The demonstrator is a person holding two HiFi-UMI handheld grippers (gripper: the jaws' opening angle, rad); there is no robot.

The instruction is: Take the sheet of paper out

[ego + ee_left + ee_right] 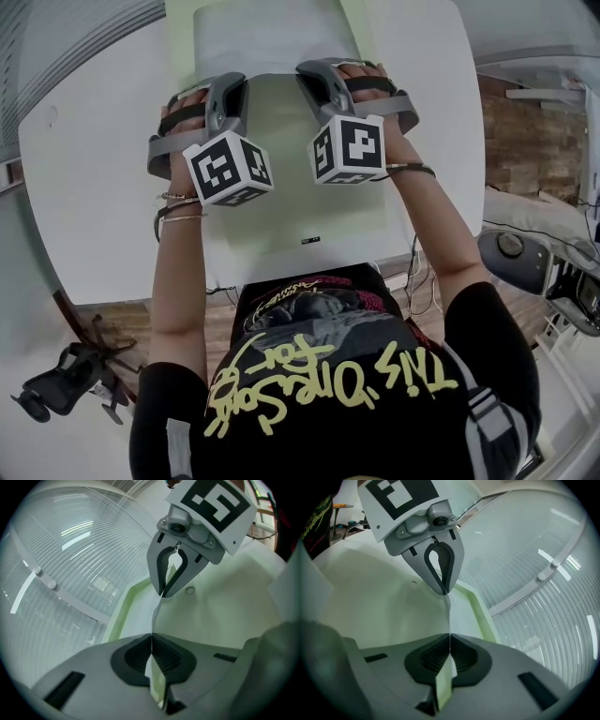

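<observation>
A white sheet of paper (272,37) lies at the far end of a pale green folder or mat (281,187) on the white table (84,187). My left gripper (236,81) and right gripper (315,67) hover side by side at the sheet's near edge, tips pointing away from me. In the left gripper view my jaws (151,637) are shut on a thin pale sheet (156,613) seen edge-on; it runs straight to the right gripper (162,594), also shut on it. The right gripper view mirrors this: my jaws (449,637) pinch the sheet's edge (449,616), and the left gripper (444,592) faces me.
The table's near edge (309,272) is close to the person's body. A dark chair base (66,384) stands on the floor at the lower left, and equipment with cables (534,262) at the right. A ribbed translucent wall (70,564) lies beyond the table.
</observation>
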